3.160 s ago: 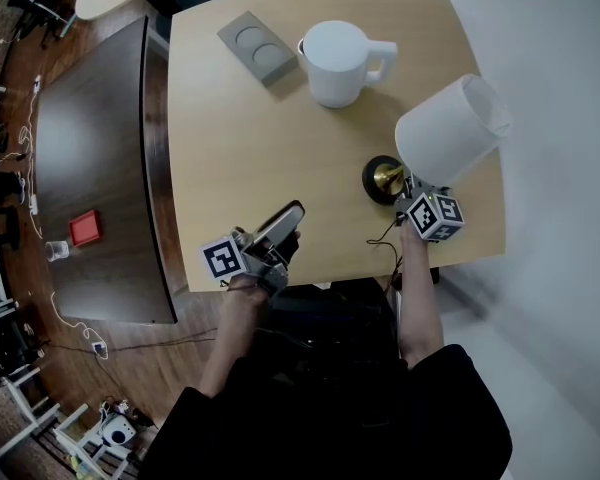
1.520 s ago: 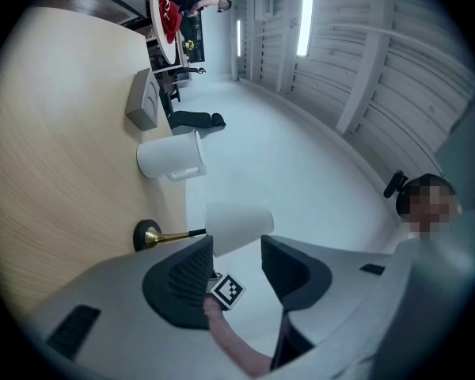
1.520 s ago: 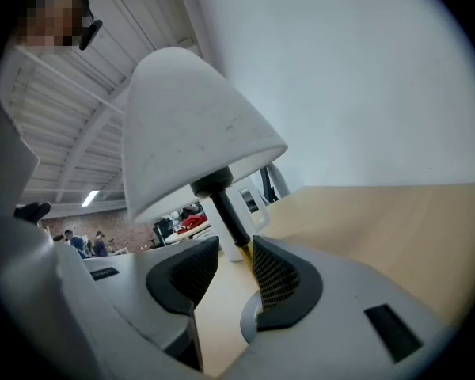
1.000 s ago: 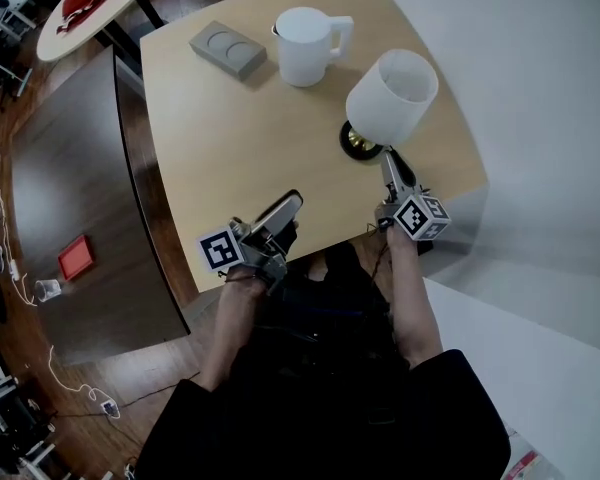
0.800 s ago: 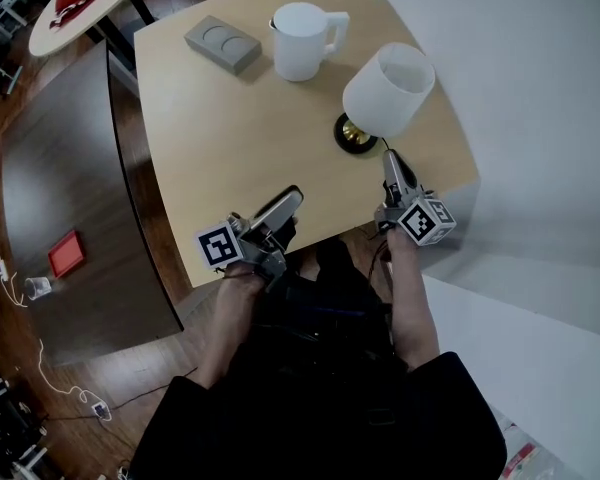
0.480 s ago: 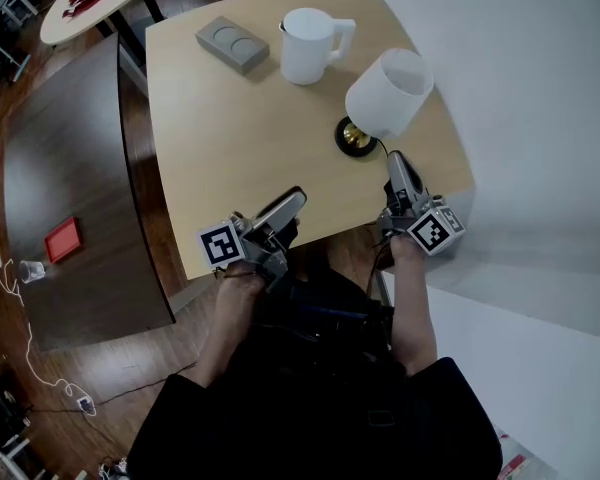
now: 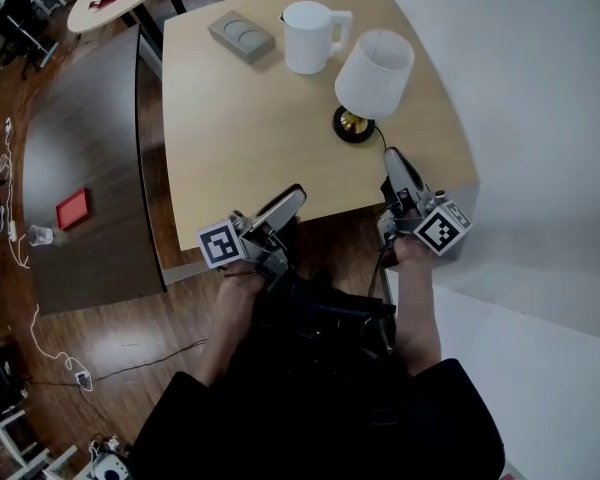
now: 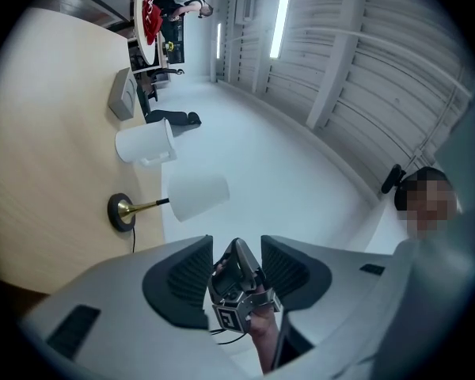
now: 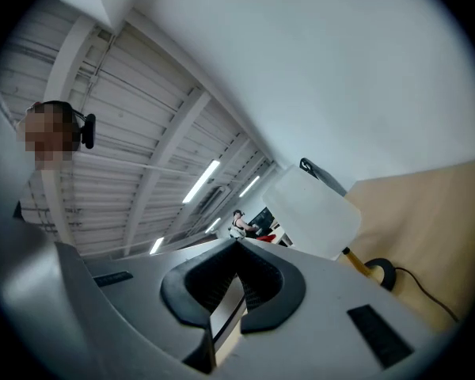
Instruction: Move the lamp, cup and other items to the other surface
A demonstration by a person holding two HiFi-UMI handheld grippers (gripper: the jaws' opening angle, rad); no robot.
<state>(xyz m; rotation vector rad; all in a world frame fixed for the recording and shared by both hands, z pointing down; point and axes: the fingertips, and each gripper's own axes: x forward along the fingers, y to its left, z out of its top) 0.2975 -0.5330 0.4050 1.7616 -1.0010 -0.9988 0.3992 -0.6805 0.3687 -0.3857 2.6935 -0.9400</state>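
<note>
1. The lamp (image 7: 375,71) is seen upright on the light table (image 7: 240,138), with its white shade over a dark round base (image 7: 353,125).
2. The right gripper (image 7: 392,154) is held at the table's near edge, on the person's side of the lamp. Its tips are aimed towards the base and are clear of it.
3. Its jaws are pressed together in the right gripper view. Nothing is caught between them, and the lamp is framed just beyond them.
4. A thin cord (image 7: 380,140) is seen running from the base towards the right gripper.
5. The left gripper (image 7: 292,196) is held to the left of the lamp, also at the near edge and well apart from it.
6. Its jaws are spread wide in the left gripper view. Nothing is gripped, and the right gripper is sighted through the gap, far off.
7. The cup (image 7: 308,36) is found beyond the lamp, near the shade but apart from it.
8. A grey block (image 7: 242,36) with two round hollows is placed further left of the lamp, past the cup.
9. A dark table (image 7: 90,148) is seen far left of the lamp, with a red tray (image 7: 72,208) lying on it.
</note>
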